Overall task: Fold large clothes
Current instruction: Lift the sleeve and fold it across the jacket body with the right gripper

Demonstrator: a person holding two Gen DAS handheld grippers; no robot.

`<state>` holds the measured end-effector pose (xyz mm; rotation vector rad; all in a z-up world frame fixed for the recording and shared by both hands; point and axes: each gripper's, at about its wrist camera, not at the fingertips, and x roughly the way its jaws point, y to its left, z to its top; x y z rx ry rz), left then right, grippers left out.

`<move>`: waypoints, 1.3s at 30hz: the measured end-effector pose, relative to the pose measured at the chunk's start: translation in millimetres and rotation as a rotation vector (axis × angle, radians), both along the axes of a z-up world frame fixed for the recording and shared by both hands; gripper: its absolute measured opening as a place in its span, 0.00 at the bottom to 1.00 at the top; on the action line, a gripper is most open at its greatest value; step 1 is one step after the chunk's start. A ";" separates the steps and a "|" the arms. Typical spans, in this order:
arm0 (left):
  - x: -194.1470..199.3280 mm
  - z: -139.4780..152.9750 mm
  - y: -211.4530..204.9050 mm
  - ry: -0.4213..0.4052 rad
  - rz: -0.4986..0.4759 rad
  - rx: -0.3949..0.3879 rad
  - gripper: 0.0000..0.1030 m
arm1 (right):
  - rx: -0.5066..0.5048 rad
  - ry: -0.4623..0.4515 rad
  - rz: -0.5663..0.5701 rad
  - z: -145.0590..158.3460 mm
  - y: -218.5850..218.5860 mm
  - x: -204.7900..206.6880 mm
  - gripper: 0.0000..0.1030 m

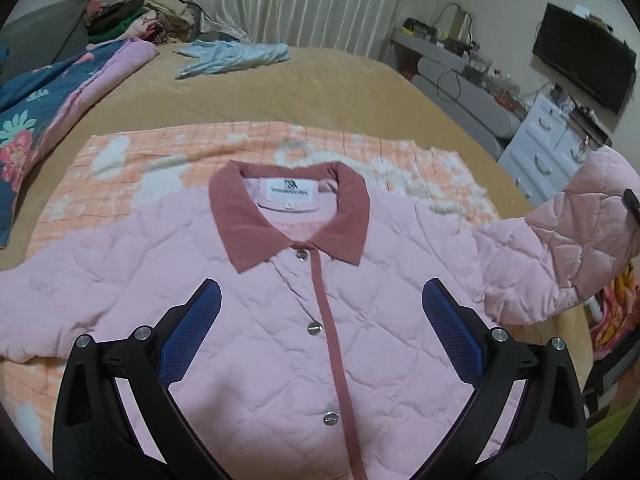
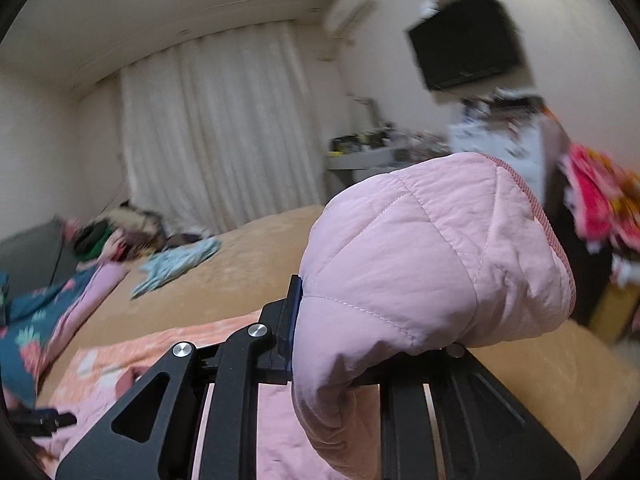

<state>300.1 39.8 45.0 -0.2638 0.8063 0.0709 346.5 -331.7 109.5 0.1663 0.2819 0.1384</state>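
Pink quilted jacket flat, buttoned, on orange blanket atop bed. Right claw clenched on sleeve cuff, lifted beside jacket. Left claw spread, empty, above jacket front. Padded, soft, light; grip cuffs, hem.

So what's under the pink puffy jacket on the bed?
Under the pink quilted jacket lies an orange checked blanket with white fluffy patches, spread on the tan bedcover. The blanket's middle is covered by the jacket, so nothing there can be seen.
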 end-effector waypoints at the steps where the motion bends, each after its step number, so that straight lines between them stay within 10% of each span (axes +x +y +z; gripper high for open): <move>1: -2.5 4.5 3.9 -0.006 0.005 0.000 0.92 | -0.014 -0.002 0.017 4.3 6.4 -0.1 0.16; 20: -50.3 30.4 72.7 -0.064 0.086 -0.070 0.92 | -0.227 0.036 0.264 8.1 164.5 -16.9 0.16; 39: -68.0 3.1 130.6 -0.064 0.170 -0.176 0.92 | -0.379 0.128 0.430 -57.5 261.9 -28.2 0.16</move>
